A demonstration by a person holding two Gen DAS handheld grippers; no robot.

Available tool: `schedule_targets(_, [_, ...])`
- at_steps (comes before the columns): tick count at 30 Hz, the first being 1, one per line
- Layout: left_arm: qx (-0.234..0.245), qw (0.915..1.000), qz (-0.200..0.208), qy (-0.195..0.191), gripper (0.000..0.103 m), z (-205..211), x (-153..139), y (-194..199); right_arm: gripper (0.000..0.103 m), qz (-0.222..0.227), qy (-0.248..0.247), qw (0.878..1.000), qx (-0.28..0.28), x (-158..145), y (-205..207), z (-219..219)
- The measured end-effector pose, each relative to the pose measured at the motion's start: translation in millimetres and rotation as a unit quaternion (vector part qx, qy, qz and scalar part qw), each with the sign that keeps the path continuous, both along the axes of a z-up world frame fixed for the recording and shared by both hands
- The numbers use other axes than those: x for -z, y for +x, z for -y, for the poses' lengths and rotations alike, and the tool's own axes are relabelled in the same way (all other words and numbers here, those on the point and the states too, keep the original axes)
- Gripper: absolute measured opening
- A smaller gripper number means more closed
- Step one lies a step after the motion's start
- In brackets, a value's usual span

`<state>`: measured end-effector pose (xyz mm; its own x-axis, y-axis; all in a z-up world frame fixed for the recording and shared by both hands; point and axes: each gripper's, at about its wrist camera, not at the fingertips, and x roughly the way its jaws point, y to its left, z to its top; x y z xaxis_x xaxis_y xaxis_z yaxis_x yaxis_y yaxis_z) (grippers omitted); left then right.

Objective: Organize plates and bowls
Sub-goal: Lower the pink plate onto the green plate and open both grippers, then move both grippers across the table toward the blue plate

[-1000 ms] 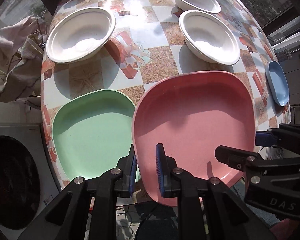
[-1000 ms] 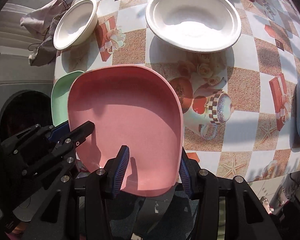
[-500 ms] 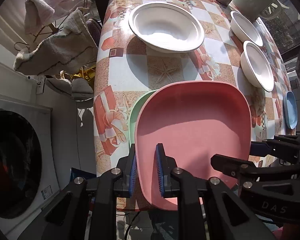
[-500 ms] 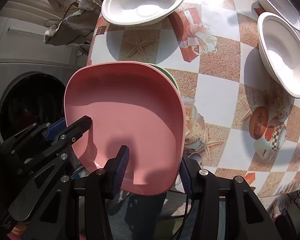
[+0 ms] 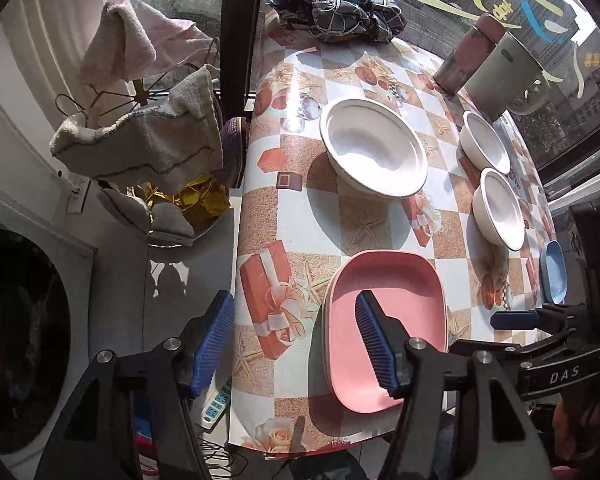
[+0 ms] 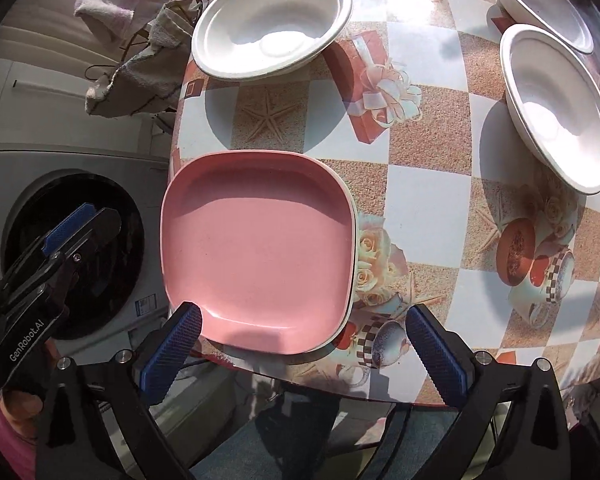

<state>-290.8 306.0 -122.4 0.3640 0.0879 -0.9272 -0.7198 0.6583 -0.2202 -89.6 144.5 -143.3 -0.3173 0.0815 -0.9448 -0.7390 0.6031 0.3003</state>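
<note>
A pink square plate (image 5: 396, 312) (image 6: 260, 248) lies stacked on a pale green plate, of which only a thin rim (image 6: 353, 240) shows, at the table's near edge. My left gripper (image 5: 296, 344) is open and empty, above the plate's near left side. My right gripper (image 6: 304, 348) is open and empty, just in front of the plate. Three white bowls stand farther back: a large one (image 5: 374, 148) (image 6: 272, 16) and two smaller ones (image 5: 498, 208) (image 5: 484, 142). A blue plate (image 5: 554, 276) lies at the right edge.
The table (image 5: 300, 216) has a patterned checked cloth. A washing machine (image 6: 80, 256) stands to the left below it, with towels on a rack (image 5: 148, 136). A flask (image 5: 468, 52), a pale jug (image 5: 504, 72) and bundled cloth (image 5: 336, 4) stand at the far end.
Both grippers held the pink plate and carried it left over the green plate. Now the plate lies on the green one, both grippers have opened and drawn back.
</note>
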Motion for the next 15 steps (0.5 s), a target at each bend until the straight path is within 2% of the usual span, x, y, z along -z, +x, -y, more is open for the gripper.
schedule_targets(3, [-0.029,0.9993,0.021,0.011,0.072,-4,-20,-28,0.103,0.006,0.015,1.0,0.008,-12,2,10])
schedule_targets(7, [-0.069,0.9969,0.013,0.036,0.073,9,-46,-59,0.103,0.006,0.027,1.0,0.005,-23,0,30])
schedule_targets(11, [-0.07,0.996,-0.012,0.054,0.073,61,-53,-66,0.103,0.015,0.031,0.999,-0.016,-25,-7,45])
schedule_targets(15, [-0.041,0.9979,-0.041,0.027,0.073,135,-40,-55,0.103,0.014,0.024,0.999,-0.016,-26,-12,74])
